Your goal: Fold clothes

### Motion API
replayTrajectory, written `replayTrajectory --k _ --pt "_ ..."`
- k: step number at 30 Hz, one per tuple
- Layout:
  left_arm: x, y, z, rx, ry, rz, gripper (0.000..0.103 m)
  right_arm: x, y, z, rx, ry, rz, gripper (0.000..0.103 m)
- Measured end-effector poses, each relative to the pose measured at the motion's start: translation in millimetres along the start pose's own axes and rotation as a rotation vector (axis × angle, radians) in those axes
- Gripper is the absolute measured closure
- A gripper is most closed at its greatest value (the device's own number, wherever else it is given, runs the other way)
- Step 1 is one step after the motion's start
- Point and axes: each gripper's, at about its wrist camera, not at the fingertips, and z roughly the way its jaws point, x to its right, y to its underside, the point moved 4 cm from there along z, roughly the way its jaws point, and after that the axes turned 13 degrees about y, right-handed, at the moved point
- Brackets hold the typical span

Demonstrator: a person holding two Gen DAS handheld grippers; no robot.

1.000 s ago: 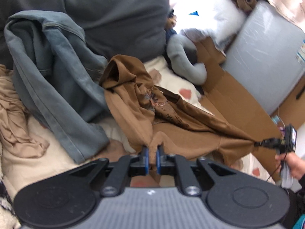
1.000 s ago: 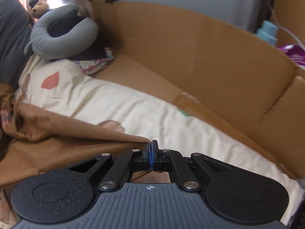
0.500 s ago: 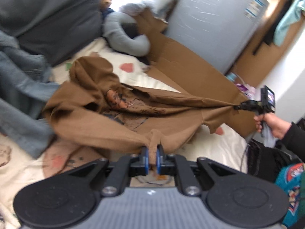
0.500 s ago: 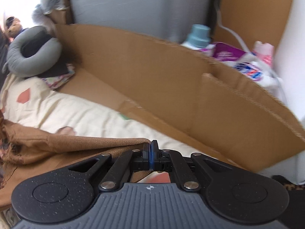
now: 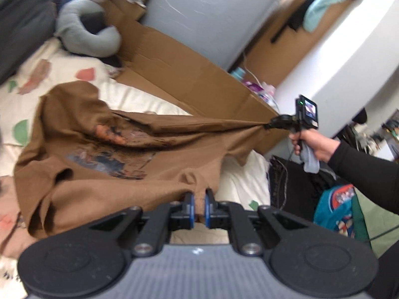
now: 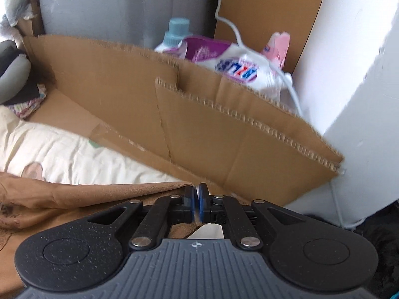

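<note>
Grippers are stretching a brown T-shirt (image 5: 104, 174) above a cream patterned bedsheet (image 5: 49, 74), the garment hanging between them with its dark printed graphic facing up. Left gripper (image 5: 198, 203), at six o'clock in its own view, is pinching a bunched fold of the shirt's near edge between blue-edged jaws that are nearly pressed together. Right gripper (image 5: 270, 125), out at three o'clock from the left camera, is clamping the far edge, the cloth running taut to it in a tight ridge; a hand (image 5: 311, 147) in a black sleeve is gripping its handle. In the right wrist view the jaws of that gripper (image 6: 195, 204) are closing on thin brown fabric that is trailing away toward nine o'clock. Cardboard sheet (image 6: 199, 124) is standing along the bed's far side, with a blue-capped bottle (image 6: 174, 35) and plastic packets (image 6: 237, 67) showing behind it at twelve o'clock. Grey neck pillow (image 5: 84, 35) is lying at eleven o'clock on the bed
</note>
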Motion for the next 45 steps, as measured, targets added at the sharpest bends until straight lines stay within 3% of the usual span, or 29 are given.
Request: replayTrajectory --k 5,8,9,12,13,18,28,31,35,45 --pt "-5 0 22 -0.041 0.041 0.013 0.095 -13 23 1 -0.017 -0.014 -0.035 0.100" --pt "-10 1 30 -0.066 0.059 0.016 0.095 -13 31 4 -0.039 -0.006 -0.009 0.093" --pt "-12 2 32 -0.073 0.063 0.018 0.095 -13 33 4 -0.043 -0.003 0.003 0.088" --pt "-17 6 36 -0.092 0.066 0.024 0.095 -8 36 -4 -0.025 -0.014 0.032 0.056" --pt "-20 7 37 -0.093 0.065 0.021 0.095 -7 38 -7 -0.021 -0.020 0.043 0.054" --pt "-29 5 42 -0.089 0.074 0.006 0.095 -9 57 -28 -0.068 -0.147 0.128 0.054" --pt "-45 13 55 -0.131 0.095 -0.008 0.095 -39 124 -71 -0.152 -0.272 0.226 0.054" --pt "-55 16 59 -0.134 0.100 -0.031 0.095 -50 151 -74 -0.208 -0.308 0.279 0.054" --pt "-68 22 65 -0.140 0.105 -0.062 0.095 -69 191 -73 -0.349 -0.414 0.440 0.054" --pt "-95 35 68 -0.138 0.129 -0.144 0.095 -148 250 -69 -0.543 -0.578 0.500 0.049"
